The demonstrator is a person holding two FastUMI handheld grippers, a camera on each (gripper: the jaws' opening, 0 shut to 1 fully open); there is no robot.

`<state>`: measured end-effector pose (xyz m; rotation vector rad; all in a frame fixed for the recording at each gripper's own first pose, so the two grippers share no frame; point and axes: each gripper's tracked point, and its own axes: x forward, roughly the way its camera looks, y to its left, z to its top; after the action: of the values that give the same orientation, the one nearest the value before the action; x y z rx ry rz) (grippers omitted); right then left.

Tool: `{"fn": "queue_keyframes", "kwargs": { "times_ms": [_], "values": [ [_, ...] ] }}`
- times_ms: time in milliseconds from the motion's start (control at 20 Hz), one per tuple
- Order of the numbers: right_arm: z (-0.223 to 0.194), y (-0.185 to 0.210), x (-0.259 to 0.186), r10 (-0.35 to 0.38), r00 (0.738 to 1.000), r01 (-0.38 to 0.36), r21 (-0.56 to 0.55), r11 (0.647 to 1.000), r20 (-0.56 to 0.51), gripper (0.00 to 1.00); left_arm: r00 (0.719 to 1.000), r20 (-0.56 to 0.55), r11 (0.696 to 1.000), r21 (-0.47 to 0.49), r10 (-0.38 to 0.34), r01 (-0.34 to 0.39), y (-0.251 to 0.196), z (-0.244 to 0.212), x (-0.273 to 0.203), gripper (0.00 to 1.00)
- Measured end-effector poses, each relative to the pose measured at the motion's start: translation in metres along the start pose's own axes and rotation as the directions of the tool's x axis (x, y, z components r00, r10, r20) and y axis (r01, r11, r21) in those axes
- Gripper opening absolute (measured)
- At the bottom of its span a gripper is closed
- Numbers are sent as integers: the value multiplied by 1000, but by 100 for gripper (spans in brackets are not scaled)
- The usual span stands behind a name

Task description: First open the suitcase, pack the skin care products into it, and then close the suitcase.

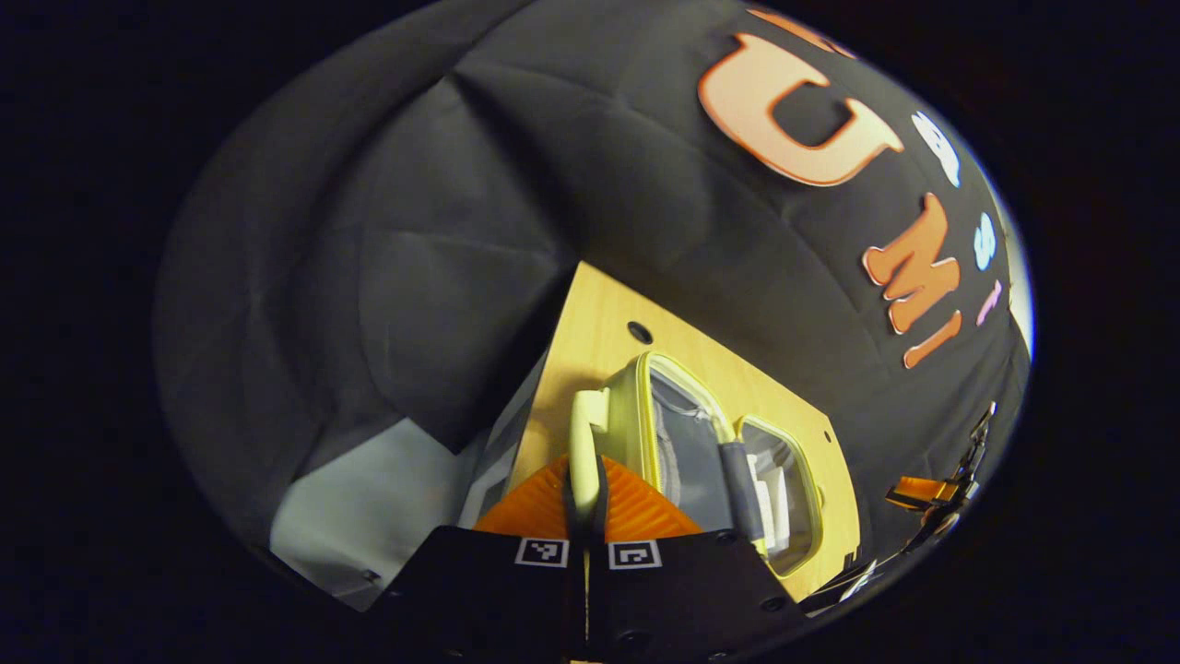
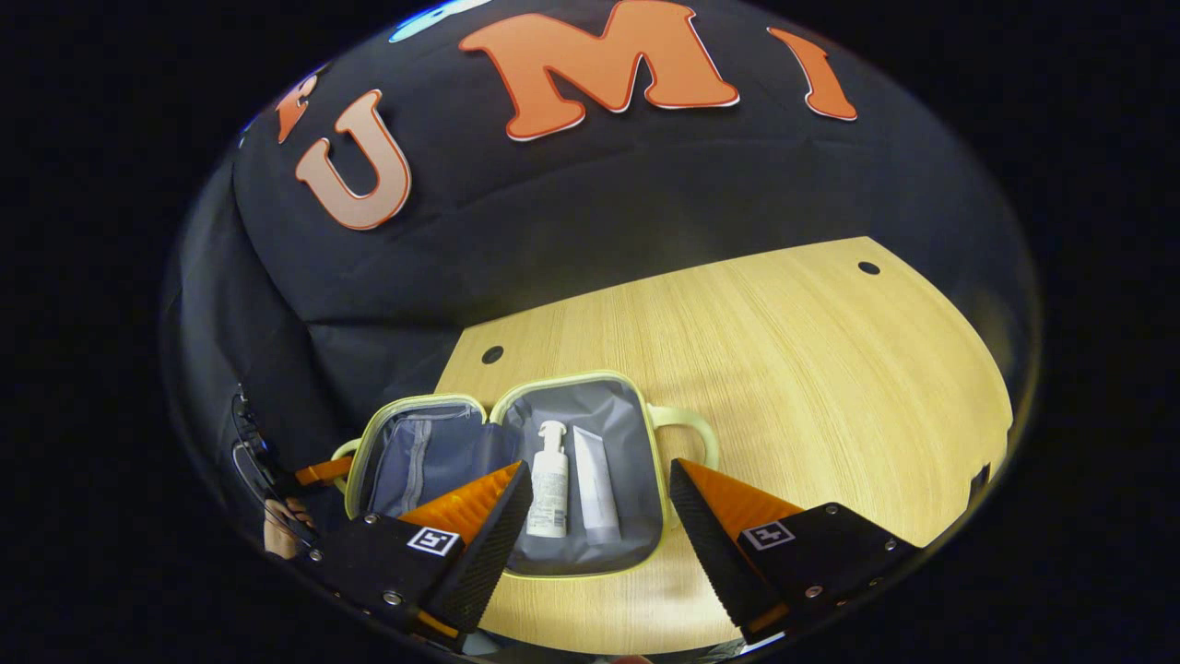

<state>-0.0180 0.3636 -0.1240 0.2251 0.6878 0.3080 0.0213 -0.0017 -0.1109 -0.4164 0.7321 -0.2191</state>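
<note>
Wood-grain table (image 2: 737,350) runs pale under everything I see. In the right gripper view, my right gripper (image 2: 599,516) sits at the bottom of the frame with its jaws wide apart, gripping nothing. Just past its fingertips, at lower centre, the suitcase (image 2: 516,480) lies open flat on the table, its grey lining up and a pale yellow-green rim around both halves. In the half on the right of that frame a white pump bottle (image 2: 549,480) and a white tube (image 2: 595,484) lie side by side, touching or nearly so. That half's handle (image 2: 687,429) juts right. At the lower left edge, beside the other half, I see a hand (image 2: 281,526) with the left gripper; I cannot tell from here how it grips.

In the left gripper view, my left gripper (image 1: 586,503) at bottom centre has its jaws clamped together on a pale yellow-green suitcase handle (image 1: 584,443). Beyond it, right of centre, both halves stretch away across the table. Black cloth wall (image 1: 415,231) hangs behind.
</note>
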Motion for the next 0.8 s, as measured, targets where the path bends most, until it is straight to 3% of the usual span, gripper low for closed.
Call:
{"fn": "queue_keyframes", "kwargs": {
  "times_ms": [350,800],
  "values": [
    [54,-34,-34,50,992,-51,8,999,117,96,995,52,979,193,-81,70,-148,40,-54,1],
    [143,-149,-102,-14,943,45,-87,995,332,96,984,22,927,339,-175,157,-328,15,-32,2]
  ]
}}
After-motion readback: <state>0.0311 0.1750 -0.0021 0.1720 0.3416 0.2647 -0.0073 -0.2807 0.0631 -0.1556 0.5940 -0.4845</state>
